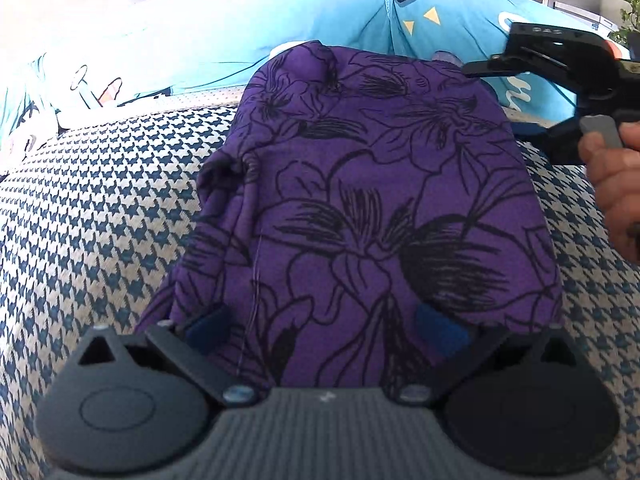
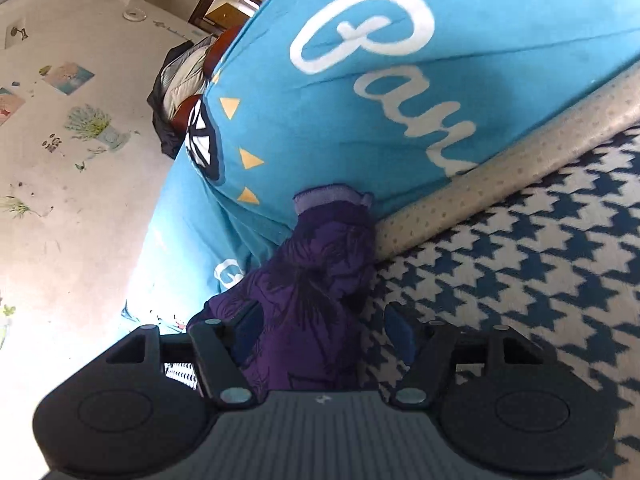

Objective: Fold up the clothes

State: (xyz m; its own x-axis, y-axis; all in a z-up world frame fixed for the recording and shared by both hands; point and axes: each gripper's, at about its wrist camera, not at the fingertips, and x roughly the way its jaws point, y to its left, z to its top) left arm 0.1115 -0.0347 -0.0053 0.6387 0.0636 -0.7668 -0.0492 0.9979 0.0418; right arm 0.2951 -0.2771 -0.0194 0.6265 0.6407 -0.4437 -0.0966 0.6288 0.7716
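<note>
Left wrist view: purple floral garment (image 1: 360,200) lies folded on houndstooth cushion (image 1: 100,200), long axis running straight ahead from left gripper (image 1: 324,326), fingers spread astride its near edge; right gripper (image 2: 324,330), also spread, sits at its far corner.

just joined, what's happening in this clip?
A person is folding a purple floral garment on a houndstooth-patterned surface, with a handheld claw in each hand. The left claw sits at the garment's near edge, jaws spread wide with cloth between them. The right claw is also open, straddling the garment's far-right edge next to a blue printed cloth. Neither has clamped; the garment already looks folded into a compact shape.
</note>
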